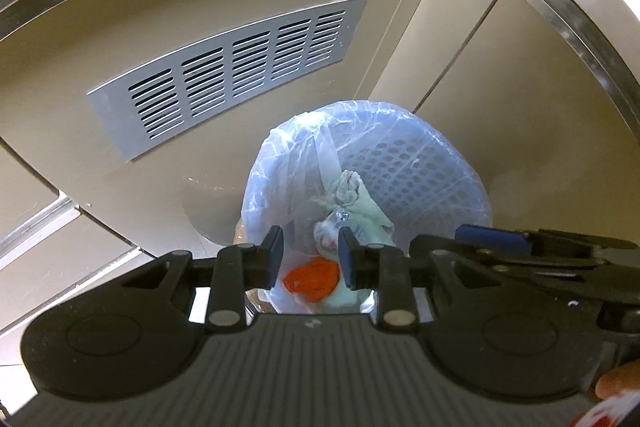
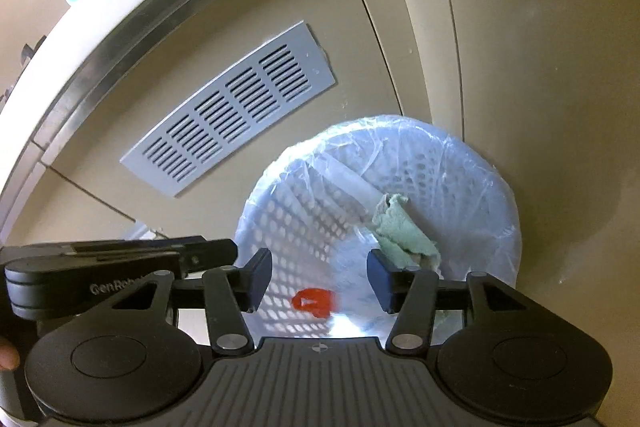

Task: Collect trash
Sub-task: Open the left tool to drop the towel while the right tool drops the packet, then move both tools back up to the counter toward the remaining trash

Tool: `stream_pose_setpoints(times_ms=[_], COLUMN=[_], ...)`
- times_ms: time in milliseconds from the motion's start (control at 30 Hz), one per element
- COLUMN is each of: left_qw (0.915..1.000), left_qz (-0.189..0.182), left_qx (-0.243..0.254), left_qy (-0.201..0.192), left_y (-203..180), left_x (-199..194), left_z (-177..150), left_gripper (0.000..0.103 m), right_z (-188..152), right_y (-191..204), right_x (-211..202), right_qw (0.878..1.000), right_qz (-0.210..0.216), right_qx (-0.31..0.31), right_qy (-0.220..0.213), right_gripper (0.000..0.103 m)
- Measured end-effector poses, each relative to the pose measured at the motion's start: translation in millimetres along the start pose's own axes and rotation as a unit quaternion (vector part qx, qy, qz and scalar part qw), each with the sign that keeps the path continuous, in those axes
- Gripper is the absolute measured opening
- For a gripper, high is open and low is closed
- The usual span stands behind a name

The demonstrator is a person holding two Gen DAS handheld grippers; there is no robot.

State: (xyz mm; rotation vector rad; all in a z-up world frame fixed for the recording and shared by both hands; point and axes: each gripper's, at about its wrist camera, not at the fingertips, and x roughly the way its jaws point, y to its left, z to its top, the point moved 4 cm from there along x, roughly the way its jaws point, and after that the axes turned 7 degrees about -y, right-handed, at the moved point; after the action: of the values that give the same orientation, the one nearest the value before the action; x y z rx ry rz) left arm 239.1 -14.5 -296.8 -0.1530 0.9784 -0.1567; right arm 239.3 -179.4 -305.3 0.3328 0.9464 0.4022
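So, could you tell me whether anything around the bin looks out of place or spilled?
Nothing stands out. The orange scrap and the pale green crumpled cloth lie inside the perforated white basket with its clear plastic liner, and no litter shows on the floor around it.

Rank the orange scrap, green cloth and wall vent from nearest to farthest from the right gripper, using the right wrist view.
From the right gripper:
1. Orange scrap, in the basket between the fingers.
2. Green cloth, beyond the fingertip on the view's right.
3. Wall vent, upper left on the cabinet.
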Motion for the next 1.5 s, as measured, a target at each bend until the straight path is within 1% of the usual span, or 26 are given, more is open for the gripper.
stream_pose_setpoints(times_ms=[67, 167, 333, 500, 867, 1233, 1367, 1500], left_qw=[1.0, 0.9999, 0.9996, 0.9994, 0.9991, 0.9986, 0.9982, 0.9971], left_qz=[-0.004, -0.015, -0.026, -0.033, -0.039, -0.041, -0.046, -0.053], left_qx=[0.0, 0.001, 0.006, 0.008, 0.014, 0.022, 0.023, 0.028], left_qy=[0.001, 0.003, 0.008, 0.009, -0.006, -0.024, -0.032, -0.048], left_y=[-1, -5, -14, -22, -33, -39, -38, -37], left_x=[-2, -7, -13, -24, -65, -105, -117, -132], left_z=[-1, -2, -5, -7, 0, 10, 16, 24], left_gripper=[0.026, 0.026, 0.026, 0.026, 0.026, 0.026, 0.026, 0.026], right_z=[-4, -8, -13, -14, -5, 5, 9, 14], right_y=[-1, -3, -6, -6, 8, 24, 29, 36], right_x=[-2, -8, -21, -36, -76, -109, -120, -134], right_qw=[1.0, 1.0, 0.998, 0.998, 0.997, 0.997, 0.997, 0.996], right_qz=[-0.009, -0.024, -0.048, -0.062, -0.077, -0.08, -0.078, -0.072], right_qx=[-0.001, -0.005, -0.01, -0.01, -0.002, -0.006, -0.005, 0.009], right_qy=[0.01, 0.019, 0.025, 0.023, 0.009, -0.012, -0.024, -0.045], right_gripper=[0.054, 0.058, 0.061, 0.063, 0.066, 0.067, 0.067, 0.067])
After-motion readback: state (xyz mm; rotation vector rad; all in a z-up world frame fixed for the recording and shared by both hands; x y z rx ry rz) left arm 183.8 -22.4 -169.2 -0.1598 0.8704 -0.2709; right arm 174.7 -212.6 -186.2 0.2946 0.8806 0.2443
